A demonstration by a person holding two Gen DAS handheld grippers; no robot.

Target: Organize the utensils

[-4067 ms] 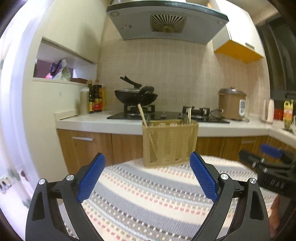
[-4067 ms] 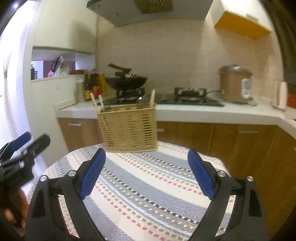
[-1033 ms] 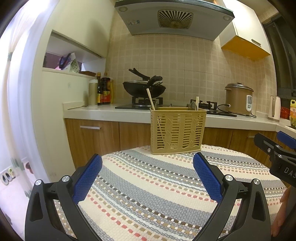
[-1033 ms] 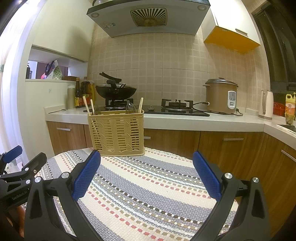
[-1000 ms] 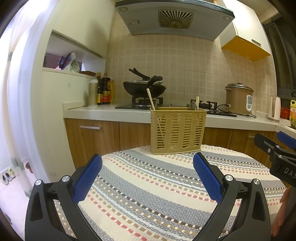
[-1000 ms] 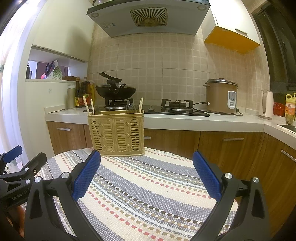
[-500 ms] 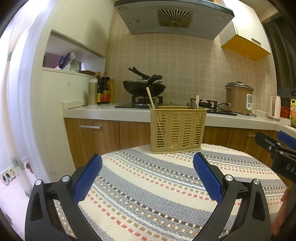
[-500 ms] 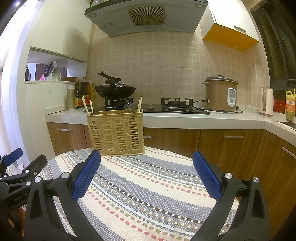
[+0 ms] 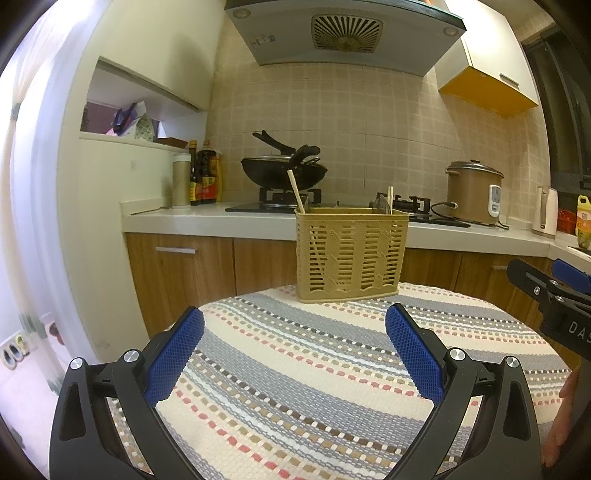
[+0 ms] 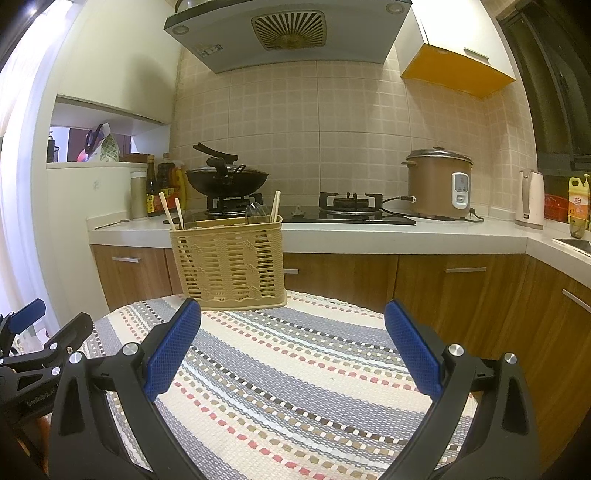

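A tan slotted utensil basket (image 9: 351,254) stands at the far edge of a round table with a striped cloth (image 9: 314,369); it also shows in the right wrist view (image 10: 229,266). Chopsticks (image 9: 296,190) and clear spoons (image 10: 255,213) stick up from it. My left gripper (image 9: 293,349) is open and empty, held above the cloth short of the basket. My right gripper (image 10: 293,343) is open and empty, to the right of the basket. Each gripper shows at the edge of the other's view.
Behind the table runs a kitchen counter (image 10: 369,236) with a wok (image 10: 226,181) on a gas hob, sauce bottles (image 9: 201,177), a rice cooker (image 10: 439,188) and a kettle (image 10: 532,199). Wooden cabinets (image 10: 461,288) stand below. A range hood (image 9: 343,33) hangs above.
Both grippers have risen slightly and steadied over about a second; the basket sits a little lower in view. Both stay open and empty.
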